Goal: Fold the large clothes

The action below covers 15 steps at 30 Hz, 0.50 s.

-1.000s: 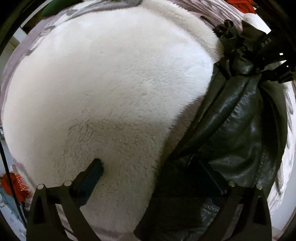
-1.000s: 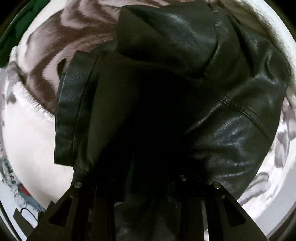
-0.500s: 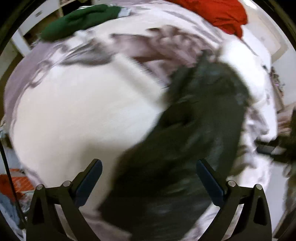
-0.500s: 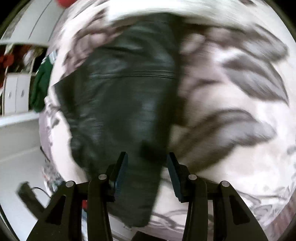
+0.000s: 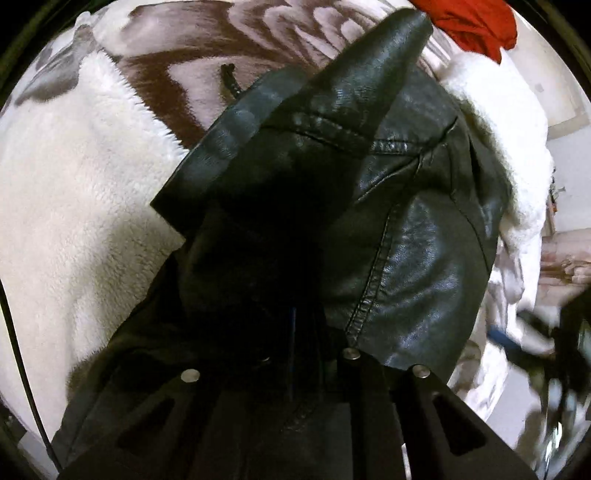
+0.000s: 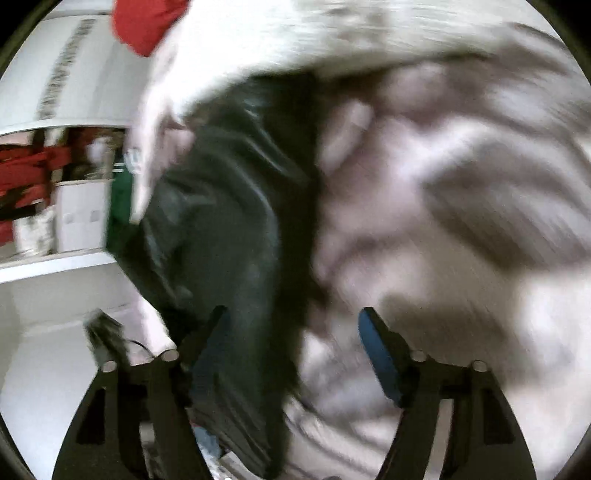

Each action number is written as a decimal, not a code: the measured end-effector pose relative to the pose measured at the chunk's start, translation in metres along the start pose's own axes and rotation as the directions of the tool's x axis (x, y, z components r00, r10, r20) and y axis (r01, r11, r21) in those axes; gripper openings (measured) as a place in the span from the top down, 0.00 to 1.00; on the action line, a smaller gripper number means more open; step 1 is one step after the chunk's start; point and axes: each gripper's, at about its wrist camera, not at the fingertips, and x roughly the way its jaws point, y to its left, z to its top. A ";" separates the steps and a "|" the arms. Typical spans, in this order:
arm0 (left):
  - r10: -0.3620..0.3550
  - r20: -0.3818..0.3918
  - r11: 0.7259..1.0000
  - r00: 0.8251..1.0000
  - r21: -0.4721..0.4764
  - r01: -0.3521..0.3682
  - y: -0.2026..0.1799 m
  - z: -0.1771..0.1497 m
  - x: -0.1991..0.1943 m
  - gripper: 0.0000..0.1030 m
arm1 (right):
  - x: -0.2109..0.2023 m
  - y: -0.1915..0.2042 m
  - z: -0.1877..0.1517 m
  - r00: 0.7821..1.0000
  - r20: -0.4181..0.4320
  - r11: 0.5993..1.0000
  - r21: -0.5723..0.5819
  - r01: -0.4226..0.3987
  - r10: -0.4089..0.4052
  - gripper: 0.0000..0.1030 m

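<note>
The left gripper [image 5: 295, 332] is pinching a dark fold of the black leather jacket [image 5: 399, 221], its jaws pressed nearly together and buried in the material, while the right gripper [image 6: 295, 350] is opening, its blue pads [image 6: 380, 362] standing apart with nothing pressed between them. The jacket is lying bunched on the white fleece blanket [image 5: 74, 203] and the brown-patterned cover [image 5: 192, 74], with a red garment [image 5: 476, 26] near the far edge. Risk noted: stiff, slick leather is likely to slide out of a shallow pinch, and the grip may be taking in several layers, which would drag the whole heap rather than turn one panel. The right wrist view is heavily blurred, so contact there cannot be confirmed. Compared with a second ago, the left jaws, then spread wide over the fleece, are now closed on leather, and the right gripper, then closed in the jacket, is letting go.
</note>
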 end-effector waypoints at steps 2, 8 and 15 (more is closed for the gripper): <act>-0.025 0.005 1.000 1.000 -0.017 0.025 0.006 -0.001 0.000 0.90 | 0.028 0.002 0.031 0.997 -0.023 0.997 -0.012 -0.080 0.080 0.25; -0.055 -0.009 0.998 0.998 0.011 0.055 0.016 -0.002 -0.006 0.90 | 0.085 -0.001 0.094 0.966 -0.056 0.967 0.034 -0.251 0.252 0.20; -0.062 0.020 0.996 0.998 0.066 0.061 0.024 -0.004 -0.021 0.90 | 0.076 -0.014 0.064 0.940 0.082 0.929 0.147 -0.341 0.332 0.70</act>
